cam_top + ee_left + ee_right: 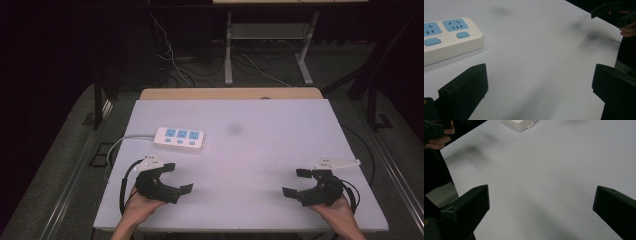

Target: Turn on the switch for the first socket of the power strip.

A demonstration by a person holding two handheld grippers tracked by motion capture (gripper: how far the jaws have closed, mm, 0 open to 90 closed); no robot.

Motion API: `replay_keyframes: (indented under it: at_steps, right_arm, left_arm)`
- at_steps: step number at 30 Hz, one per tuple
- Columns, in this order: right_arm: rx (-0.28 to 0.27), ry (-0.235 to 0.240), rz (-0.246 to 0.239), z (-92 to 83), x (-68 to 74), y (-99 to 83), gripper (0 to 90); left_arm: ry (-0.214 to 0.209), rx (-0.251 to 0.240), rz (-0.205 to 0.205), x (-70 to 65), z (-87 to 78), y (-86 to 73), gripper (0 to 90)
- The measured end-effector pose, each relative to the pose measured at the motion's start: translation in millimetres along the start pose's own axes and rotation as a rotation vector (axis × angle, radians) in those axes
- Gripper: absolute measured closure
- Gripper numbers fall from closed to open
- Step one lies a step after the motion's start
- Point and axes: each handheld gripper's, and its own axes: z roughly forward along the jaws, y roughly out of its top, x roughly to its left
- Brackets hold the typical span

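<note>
Both claws gape over our matte white surface (260, 150)
Our left claw (176, 177) nears the glossy rectangular power strip (179, 138); right claw (296, 182) holds nothing

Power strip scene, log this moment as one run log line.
left tongs: open, empty, near power strip | right tongs: open, empty | strip: flat on white table, untouched, three sockets up

A white table (260, 150) with a wooden far edge carries the scene. A white power strip (179, 138) with three blue sockets lies flat on its left half, cord trailing off the left edge. A faint grey smudge (234, 129) marks the middle.
</note>
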Motion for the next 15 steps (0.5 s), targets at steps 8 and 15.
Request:
replay_keyframes:
  at_steps: [8,15]
  right_arm:
    - [0.001,-0.001,0.002,0.2,-0.1,-0.3,0.3]
    - [0.002,-0.001,0.001,0.2,-0.4,-0.5,0.3]
  left_arm:
    - [0.007,0.008,-0.001,6.5,-5.2,5.7,0.0]
    - [0.014,0.009,-0.004,13.6,-9.8,11.3,0.0]
